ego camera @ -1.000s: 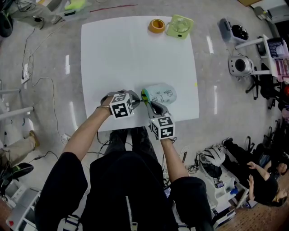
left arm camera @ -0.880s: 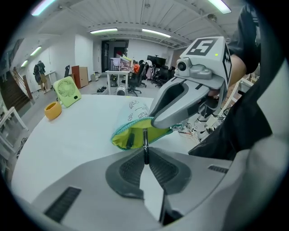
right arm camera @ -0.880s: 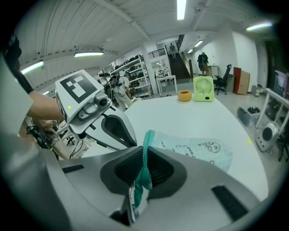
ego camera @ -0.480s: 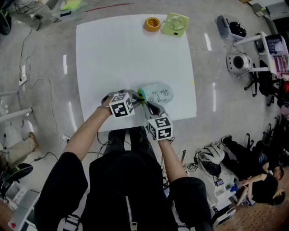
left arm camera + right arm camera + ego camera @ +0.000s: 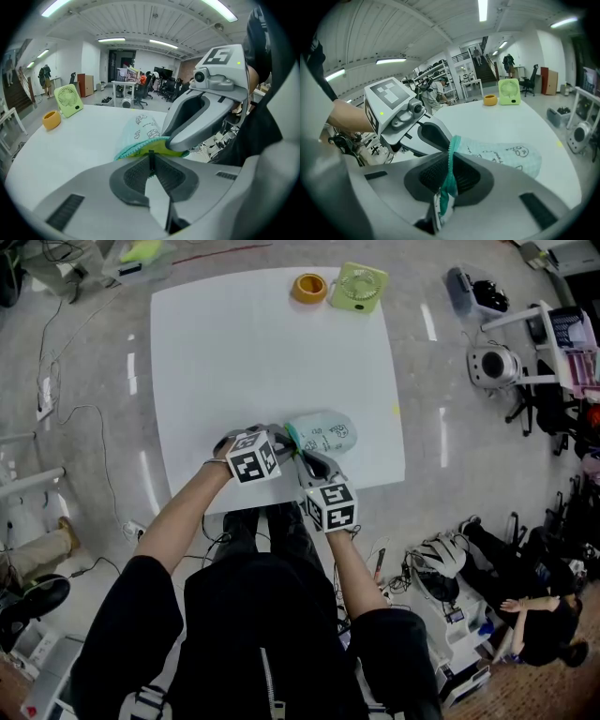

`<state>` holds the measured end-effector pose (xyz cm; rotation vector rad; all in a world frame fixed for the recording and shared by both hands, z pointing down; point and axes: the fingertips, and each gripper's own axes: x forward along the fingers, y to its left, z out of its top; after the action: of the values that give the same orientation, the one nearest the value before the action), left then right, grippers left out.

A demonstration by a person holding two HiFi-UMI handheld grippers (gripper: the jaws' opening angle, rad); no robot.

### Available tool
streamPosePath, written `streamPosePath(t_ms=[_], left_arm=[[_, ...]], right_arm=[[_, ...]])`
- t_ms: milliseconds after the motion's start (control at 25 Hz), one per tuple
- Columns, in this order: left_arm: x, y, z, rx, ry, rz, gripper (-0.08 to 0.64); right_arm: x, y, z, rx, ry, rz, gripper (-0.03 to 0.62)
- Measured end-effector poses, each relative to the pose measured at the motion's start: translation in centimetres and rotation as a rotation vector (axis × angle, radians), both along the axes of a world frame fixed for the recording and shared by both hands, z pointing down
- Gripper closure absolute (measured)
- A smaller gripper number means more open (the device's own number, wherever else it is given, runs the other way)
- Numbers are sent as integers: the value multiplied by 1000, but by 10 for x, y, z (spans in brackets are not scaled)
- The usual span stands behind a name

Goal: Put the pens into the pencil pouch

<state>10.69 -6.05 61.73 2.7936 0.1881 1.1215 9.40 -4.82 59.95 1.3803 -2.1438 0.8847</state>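
Left hand-held gripper (image 5: 284, 440) edged toward the pouch (image 5: 323, 432), shut on its apparent zip pull (image 5: 150, 158); right hand-held gripper (image 5: 449, 165) clamps the pouch's teal end, anchoring it by the near edge of the bench (image 5: 234, 352).

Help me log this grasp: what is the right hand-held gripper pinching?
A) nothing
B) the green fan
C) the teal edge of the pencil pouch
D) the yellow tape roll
C: the right gripper view shows the right hand-held gripper with its jaws shut on the teal edge of the pencil pouch; the tape roll and fan stand far across the table.
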Motion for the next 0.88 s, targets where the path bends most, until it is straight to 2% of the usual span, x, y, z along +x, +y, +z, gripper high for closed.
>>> streamPosePath(t_ms=[520,880], left_arm=[[19,-10,5,-12,67,-71,511],[7,-14,2,-20,78,-112,509]], right_arm=[[10,-2,-1,0,-7,14,555],[12,-4,3,2,0,24,555]])
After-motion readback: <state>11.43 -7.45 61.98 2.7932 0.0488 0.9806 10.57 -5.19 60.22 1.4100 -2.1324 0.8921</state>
